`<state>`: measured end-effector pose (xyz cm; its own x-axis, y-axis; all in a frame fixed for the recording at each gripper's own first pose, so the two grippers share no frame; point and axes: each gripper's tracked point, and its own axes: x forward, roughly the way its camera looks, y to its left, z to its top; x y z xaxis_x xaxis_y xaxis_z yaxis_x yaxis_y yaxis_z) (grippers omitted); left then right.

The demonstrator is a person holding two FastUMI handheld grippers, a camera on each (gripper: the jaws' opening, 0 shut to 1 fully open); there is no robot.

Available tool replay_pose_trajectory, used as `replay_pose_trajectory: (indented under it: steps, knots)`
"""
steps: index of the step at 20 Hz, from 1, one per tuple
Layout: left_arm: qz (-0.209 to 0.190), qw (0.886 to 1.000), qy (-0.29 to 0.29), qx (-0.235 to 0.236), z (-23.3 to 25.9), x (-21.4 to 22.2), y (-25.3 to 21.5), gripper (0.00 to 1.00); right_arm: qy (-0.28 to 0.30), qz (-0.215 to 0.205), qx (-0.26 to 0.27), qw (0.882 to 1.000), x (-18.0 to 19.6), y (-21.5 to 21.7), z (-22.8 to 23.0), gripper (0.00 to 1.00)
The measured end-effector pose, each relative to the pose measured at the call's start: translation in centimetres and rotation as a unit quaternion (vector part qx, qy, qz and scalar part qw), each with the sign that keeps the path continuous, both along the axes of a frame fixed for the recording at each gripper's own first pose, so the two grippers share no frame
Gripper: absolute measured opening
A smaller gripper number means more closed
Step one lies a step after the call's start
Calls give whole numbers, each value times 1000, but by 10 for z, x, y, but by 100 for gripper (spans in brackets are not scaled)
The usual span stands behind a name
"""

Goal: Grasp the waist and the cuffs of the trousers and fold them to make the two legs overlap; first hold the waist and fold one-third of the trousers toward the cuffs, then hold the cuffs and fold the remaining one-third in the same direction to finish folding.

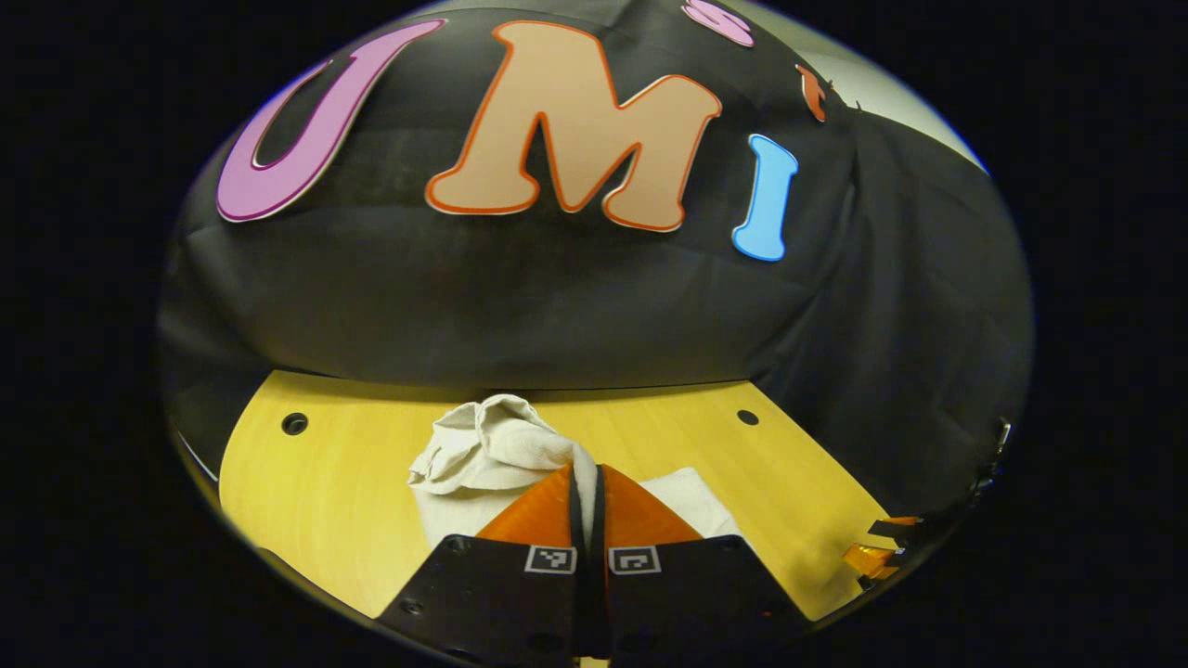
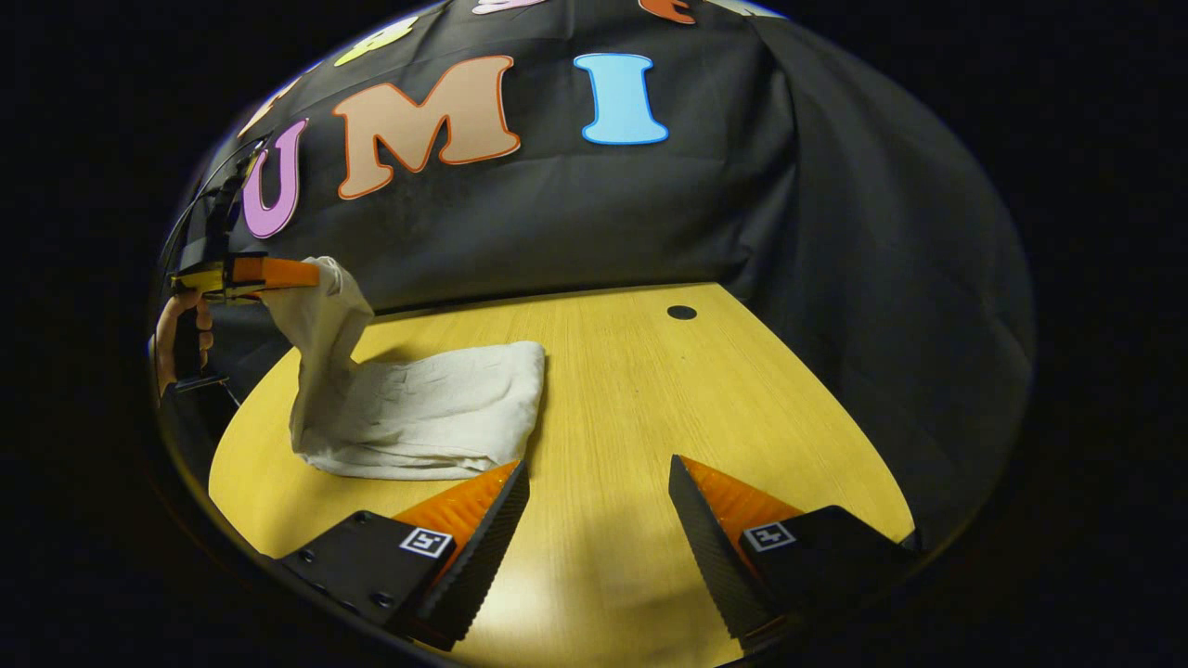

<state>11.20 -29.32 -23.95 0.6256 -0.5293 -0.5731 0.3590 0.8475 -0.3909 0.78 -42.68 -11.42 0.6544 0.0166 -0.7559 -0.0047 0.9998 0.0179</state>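
Right gripper view gives me, at far left, a hand (image 2: 176, 339) holding my left gripper (image 2: 311, 274) clamped on a lifted corner of the off-white trousers (image 2: 427, 408); the rest lies folded and creased on the yellow wooden table (image 2: 650, 408). My right gripper (image 2: 599, 492) hovers spread wide, holding nothing
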Motion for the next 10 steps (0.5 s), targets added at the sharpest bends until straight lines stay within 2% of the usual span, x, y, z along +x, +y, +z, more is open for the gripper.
replay_pose_trajectory:
  steps: [1, 2, 3, 7, 10]
  knots:
    - [-7, 1000, 3, -3, -1, -2, -13, 0, 1, -1, -1, 1000, -2, -6, -1, 98]
    - [-13, 1000, 3, -6, -4, -4, -25, 0, 1, -2, -1, 1000, -4, -13, 0, 95]
    - [-20, 1000, 7, -12, -9, -9, -44, 0, 0, -4, -2, 1000, -5, -18, 1, 98]
    - [-54, 998, 30, -12, -48, -33, -87, 0, 2, -3, -6, 1000, -13, -35, 1, 95]
    - [-86, 996, 28, 18, -76, -54, -113, 0, 3, -3, -8, 1000, -18, -46, 1, 95]
